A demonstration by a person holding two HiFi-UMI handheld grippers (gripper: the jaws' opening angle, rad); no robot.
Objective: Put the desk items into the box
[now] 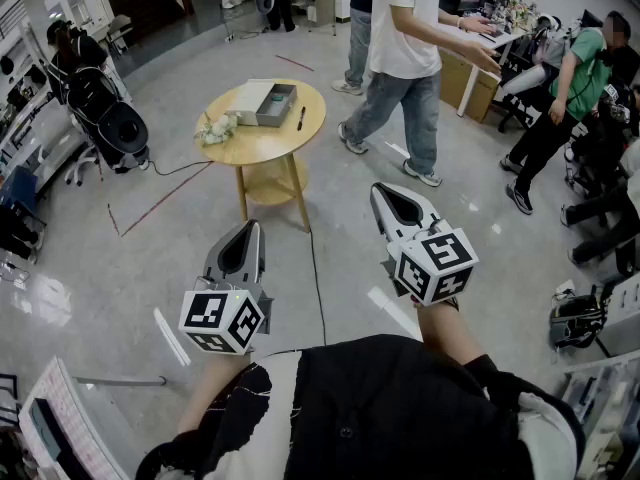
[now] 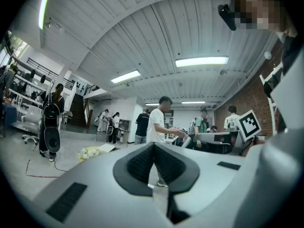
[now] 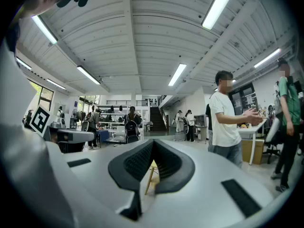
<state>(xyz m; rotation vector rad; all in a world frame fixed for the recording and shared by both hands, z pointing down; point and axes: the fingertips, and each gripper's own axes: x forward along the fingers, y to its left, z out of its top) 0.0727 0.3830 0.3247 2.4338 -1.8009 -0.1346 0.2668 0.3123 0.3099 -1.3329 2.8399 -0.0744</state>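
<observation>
A round wooden table [image 1: 262, 140] stands a few steps ahead of me. On it sit an open grey box [image 1: 268, 104], a dark pen [image 1: 301, 119] to the box's right, and a bunch of white flowers [image 1: 216, 128] at the table's left edge. Both grippers are held level in front of my body, well short of the table. The left gripper [image 1: 250, 226] has its jaws together with nothing between them, and so does the right gripper [image 1: 381, 189]. The flowers [image 2: 90, 152] show in the left gripper view. A table leg [image 3: 150, 176] shows through the right gripper's [image 3: 153, 142] jaw hollow.
A person in a white shirt [image 1: 406, 38] walks just right of the table. A person in green [image 1: 573, 76] stands at far right beside a cluttered desk [image 1: 500, 30]. A black cable [image 1: 316, 268] runs across the floor from the table. A black bag on a stand [image 1: 112, 120] is at left.
</observation>
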